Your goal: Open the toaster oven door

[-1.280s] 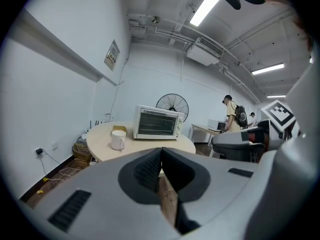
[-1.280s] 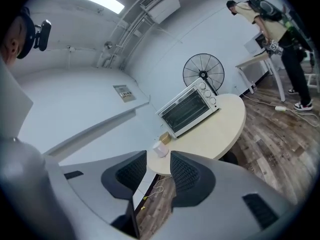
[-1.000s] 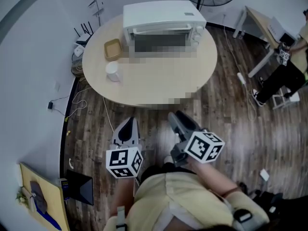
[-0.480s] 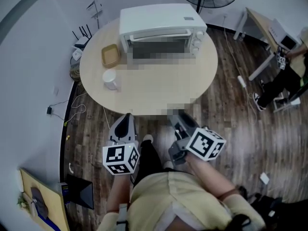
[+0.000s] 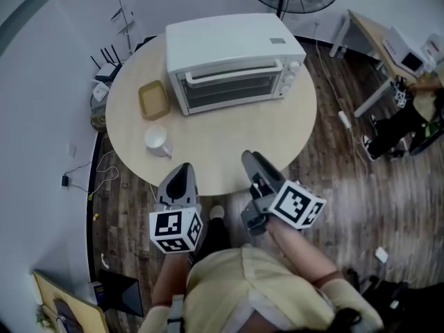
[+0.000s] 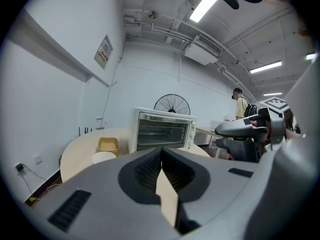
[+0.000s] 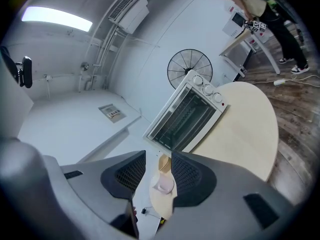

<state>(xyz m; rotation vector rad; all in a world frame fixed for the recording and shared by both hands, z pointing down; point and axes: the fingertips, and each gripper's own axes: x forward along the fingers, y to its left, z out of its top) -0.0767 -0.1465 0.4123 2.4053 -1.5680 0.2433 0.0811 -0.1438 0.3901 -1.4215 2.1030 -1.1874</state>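
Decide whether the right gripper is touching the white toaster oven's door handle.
Apart. In the head view, bare round beige tabletop lies between the right gripper and the white metal toaster oven's door handle.

Position: you've stepped closer; the table (image 5: pixel 229 141) and oven (image 5: pixel 229 44) now sit nearer in the head view.
Left gripper (image 5: pixel 182 167): tip now at the table's near edge, was over floor.
Right gripper (image 5: pixel 248 157): tip now over the tabletop, was short of it.

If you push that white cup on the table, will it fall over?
Probably not: the white cup looks squat and stands upright, so it would likely slide on the smooth table. It looks ceramic, so a fall might break it.
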